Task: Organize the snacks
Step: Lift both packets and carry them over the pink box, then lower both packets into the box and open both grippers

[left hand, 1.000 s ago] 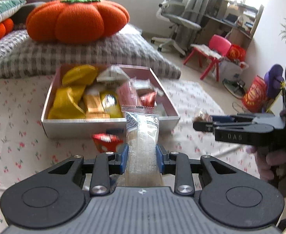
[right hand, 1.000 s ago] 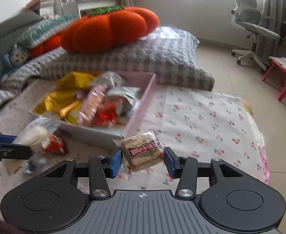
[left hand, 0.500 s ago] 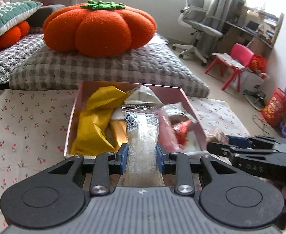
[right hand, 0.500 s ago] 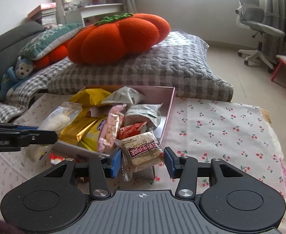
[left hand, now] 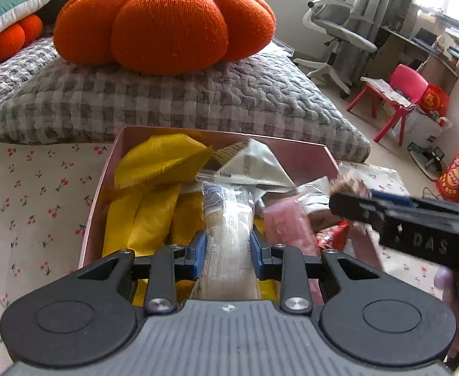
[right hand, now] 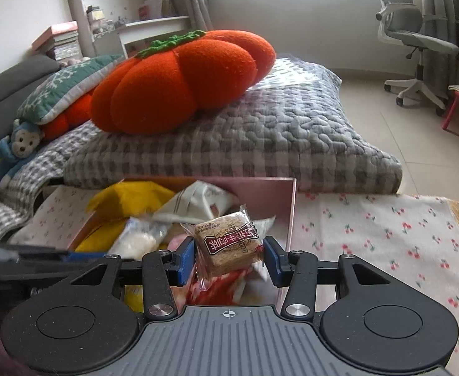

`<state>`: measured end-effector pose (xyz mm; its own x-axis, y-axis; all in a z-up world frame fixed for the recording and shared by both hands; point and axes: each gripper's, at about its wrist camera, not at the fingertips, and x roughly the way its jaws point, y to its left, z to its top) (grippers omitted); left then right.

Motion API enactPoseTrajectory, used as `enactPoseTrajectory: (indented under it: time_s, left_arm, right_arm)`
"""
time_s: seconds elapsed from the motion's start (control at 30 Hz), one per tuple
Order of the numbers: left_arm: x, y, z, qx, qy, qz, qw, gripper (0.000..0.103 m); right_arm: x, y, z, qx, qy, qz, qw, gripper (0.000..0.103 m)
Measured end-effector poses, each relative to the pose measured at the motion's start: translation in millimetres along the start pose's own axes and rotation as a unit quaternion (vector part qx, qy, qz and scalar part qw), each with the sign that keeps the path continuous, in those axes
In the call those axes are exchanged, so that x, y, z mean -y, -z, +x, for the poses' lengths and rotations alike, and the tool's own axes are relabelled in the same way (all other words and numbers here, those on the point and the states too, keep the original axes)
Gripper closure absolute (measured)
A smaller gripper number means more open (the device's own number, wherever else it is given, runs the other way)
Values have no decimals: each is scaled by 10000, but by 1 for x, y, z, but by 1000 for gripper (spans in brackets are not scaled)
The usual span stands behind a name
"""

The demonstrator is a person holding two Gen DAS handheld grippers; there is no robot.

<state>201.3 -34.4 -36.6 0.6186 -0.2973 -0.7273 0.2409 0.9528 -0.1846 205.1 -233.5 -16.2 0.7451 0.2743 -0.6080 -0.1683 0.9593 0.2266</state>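
A pink box (left hand: 98, 200) full of snack packets sits on the cherry-print cloth; it also shows in the right wrist view (right hand: 290, 216). My left gripper (left hand: 228, 247) is shut on a long clear-wrapped pale snack (left hand: 229, 241), held over the box's near middle. My right gripper (right hand: 229, 258) is shut on a square brown biscuit packet (right hand: 229, 241) with a dark red label, held over the box's right part. The right gripper also shows in the left wrist view (left hand: 348, 194), close beside the left one. Yellow packets (left hand: 148, 216), a silver packet (left hand: 254, 166) and a pink packet (left hand: 287, 225) lie in the box.
A grey checked cushion (left hand: 173, 100) with an orange pumpkin pillow (left hand: 163, 22) lies right behind the box. The cherry-print cloth (right hand: 386, 235) spreads to the right of the box. An office chair (right hand: 417, 40) and a red child's chair (left hand: 398, 94) stand on the floor beyond.
Both grippers have moved forward and now hold their snacks above the box. The red packet on the cloth in front of the box has dropped out of view.
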Motion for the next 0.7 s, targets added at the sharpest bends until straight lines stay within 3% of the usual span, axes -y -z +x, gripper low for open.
enactPoseTrajectory:
  time_s: [0.27,0.6,0.7]
  left_arm:
    - [-5,-6,6,86,95,91,9999,76]
    - [-12,-3,7,141,279,107,9995,75]
    - [-13,-3,6,157,366,122,9991,71]
  right_arm:
    - [11,-10,36,-57,286,191,9994,57]
    - [11,-14,51,13,369,335,9988,55]
    - [11,-14,50,46,324,359,9988,45]
